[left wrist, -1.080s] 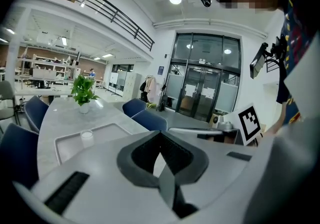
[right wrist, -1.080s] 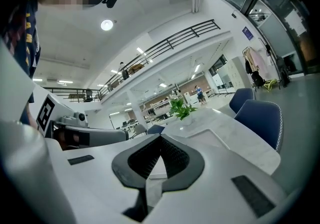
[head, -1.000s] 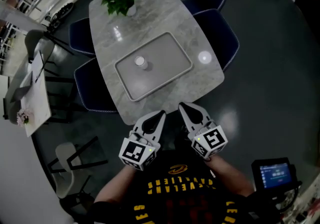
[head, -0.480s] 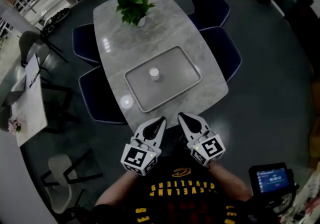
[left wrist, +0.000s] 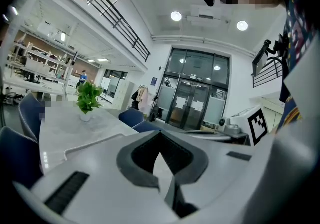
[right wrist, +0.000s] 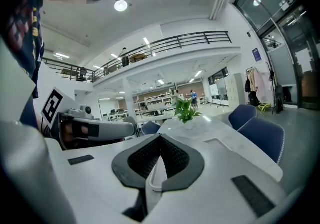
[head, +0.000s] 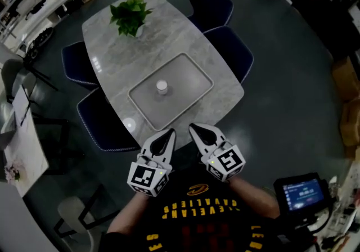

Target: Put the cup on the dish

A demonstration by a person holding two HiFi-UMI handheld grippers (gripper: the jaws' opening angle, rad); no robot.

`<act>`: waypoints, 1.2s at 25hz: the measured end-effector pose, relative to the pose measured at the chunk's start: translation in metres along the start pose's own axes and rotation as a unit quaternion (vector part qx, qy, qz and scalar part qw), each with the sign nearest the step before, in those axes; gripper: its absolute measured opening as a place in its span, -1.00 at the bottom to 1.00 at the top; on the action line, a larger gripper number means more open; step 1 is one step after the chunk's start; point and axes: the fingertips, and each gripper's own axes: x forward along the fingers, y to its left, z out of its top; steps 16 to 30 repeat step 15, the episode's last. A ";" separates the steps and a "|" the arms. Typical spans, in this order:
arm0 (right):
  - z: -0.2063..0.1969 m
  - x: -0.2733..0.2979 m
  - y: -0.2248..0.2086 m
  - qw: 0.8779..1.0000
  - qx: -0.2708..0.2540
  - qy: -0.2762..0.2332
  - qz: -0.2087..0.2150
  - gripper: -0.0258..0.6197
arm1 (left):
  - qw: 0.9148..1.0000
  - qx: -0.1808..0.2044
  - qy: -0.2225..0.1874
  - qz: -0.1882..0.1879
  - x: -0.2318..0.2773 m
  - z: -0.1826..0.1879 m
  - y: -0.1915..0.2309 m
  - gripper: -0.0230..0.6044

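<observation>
A small white cup (head: 162, 86) stands upright in the middle of a grey rectangular tray (head: 188, 71) on the marble table (head: 112, 43). I see no other dish. My left gripper (head: 170, 131) and right gripper (head: 193, 127) hover side by side at the table's near edge, short of the tray. Both are shut with nothing between the jaws. In the left gripper view the shut left gripper (left wrist: 160, 135) points along the table toward the tray rim (left wrist: 92, 143). The right gripper (right wrist: 160, 138) shows the same from its own view. The cup is hidden in both gripper views.
A potted green plant (head: 129, 14) stands at the table's far end. Dark blue chairs flank the table: two on the right (head: 228, 48), two on the left (head: 95, 124). A small screen device (head: 304, 193) sits low at the right.
The head view has swung, so the table and tray sit further left and slightly lower than half a second ago. Both grippers stay shut, side by side at the near edge.
</observation>
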 end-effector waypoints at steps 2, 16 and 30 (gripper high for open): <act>-0.004 0.007 0.000 1.000 -0.006 -0.004 -0.014 -0.90 | 1.000 0.001 0.000 -0.016 0.000 -0.002 0.007 -0.92; -0.001 0.012 -0.003 0.999 0.007 -0.005 -0.036 -0.90 | 1.000 0.003 0.018 -0.025 0.006 -0.001 0.012 -0.92; -0.001 0.012 -0.003 0.999 0.007 -0.005 -0.036 -0.90 | 1.000 0.003 0.018 -0.025 0.006 -0.001 0.012 -0.92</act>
